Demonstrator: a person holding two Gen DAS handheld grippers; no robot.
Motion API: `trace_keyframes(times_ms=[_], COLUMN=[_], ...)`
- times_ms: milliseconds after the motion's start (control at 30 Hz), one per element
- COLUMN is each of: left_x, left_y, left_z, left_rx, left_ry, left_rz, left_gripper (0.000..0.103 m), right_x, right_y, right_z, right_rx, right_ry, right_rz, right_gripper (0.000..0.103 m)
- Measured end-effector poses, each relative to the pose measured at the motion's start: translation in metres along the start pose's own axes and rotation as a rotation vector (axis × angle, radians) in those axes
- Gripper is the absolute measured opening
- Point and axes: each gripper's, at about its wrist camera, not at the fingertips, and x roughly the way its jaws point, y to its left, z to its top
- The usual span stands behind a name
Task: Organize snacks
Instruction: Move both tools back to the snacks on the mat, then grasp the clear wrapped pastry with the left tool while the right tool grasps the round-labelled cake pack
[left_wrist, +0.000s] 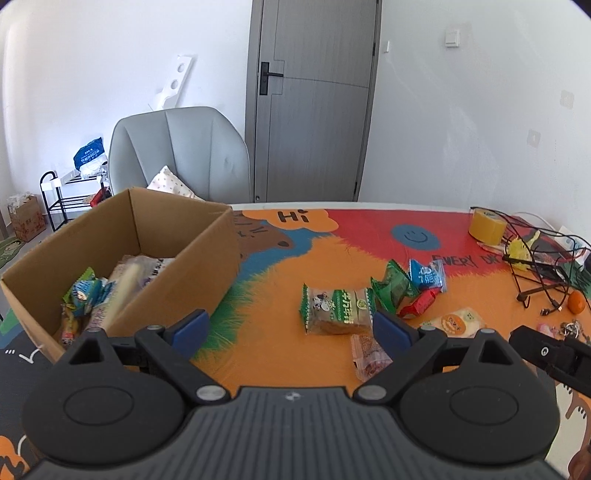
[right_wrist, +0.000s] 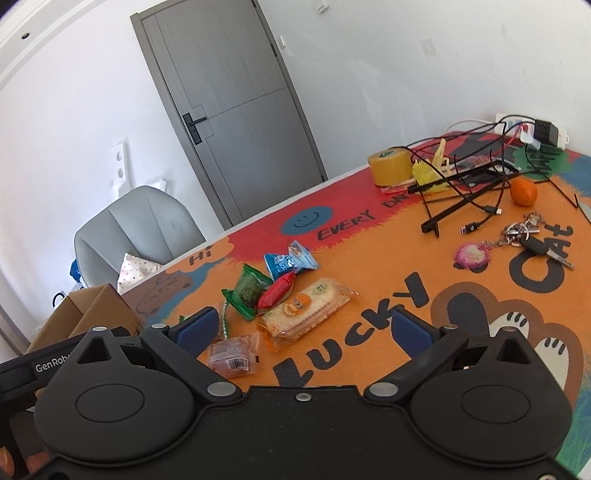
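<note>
A: What is the left tool (left_wrist: 291, 328) doing?

B: It is hanging over the bench (left_wrist: 280, 354) with its blue pads spread wide and nothing between them. The box (left_wrist: 207, 251) is sitting just ahead and to its left, with several packets already lying inside.

A: And the loose snacks?

B: They are lying ahead and to the right of the left tool. A green-and-white cake pack (left_wrist: 338, 310) is resting just beyond its right pad, and a small pink packet (left_wrist: 367, 356) is lying partly behind that pad. Further out, a green pack (left_wrist: 393, 290), a red candy (left_wrist: 419, 304) and a blue pack (left_wrist: 426, 275) are bunching together, touching one another.

A: What about the right tool (right_wrist: 308, 326)?

B: It is spread open too, gripping nothing. A cracker pack (right_wrist: 306, 310) is lying just ahead, between the lines of its two pads. The pink packet (right_wrist: 232, 356) is sitting close by its left pad. The green pack (right_wrist: 247, 291), the red candy (right_wrist: 277, 290) and the blue pack (right_wrist: 286, 260) are clustering further ahead and a little left.

A: Anything else near it?

B: Well ahead and to the right, cables (right_wrist: 476, 177), a tape roll (right_wrist: 391, 168), an orange (right_wrist: 523, 192) and keys (right_wrist: 532, 236) are lying on the bench. The left tool's black body is showing at the right tool's lower left, with the box (right_wrist: 92, 306) beyond it.
</note>
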Motion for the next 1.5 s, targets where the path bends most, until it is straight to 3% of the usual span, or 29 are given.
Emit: trace_keyframes(times_ms=[1000,1167,1200,1333,1500], left_x=[0.075,0.084,0.084,0.081,0.077], left_y=[-0.062,-0.064,-0.064,-0.063,-0.052], left_z=[-0.02,-0.027,-0.027,-0.025,-0.02], left_rx=[0.058,0.049,0.051,0.056,0.044], left_ry=[0.139,0.166,0.158,0.155,0.155], left_rz=[-0.017,-0.046,-0.054,-0.083,-0.1], left_gripper=[0.094,0.091,0.084,0.04,0.034], right_x=[0.056,0.062,0.064,0.068,0.073], right_y=[-0.044,-0.042,-0.04,-0.032,-0.021], right_z=[-0.001,-0.002,-0.002,0.0,0.003], right_rx=[0.086,0.086,0.084,0.073,0.07], right_ry=[0.105,0.116,0.118,0.127,0.137], right_rz=[0.014,0.016,0.018,0.031,0.044], right_gripper=[0.101,0.101,0.101,0.101,0.1])
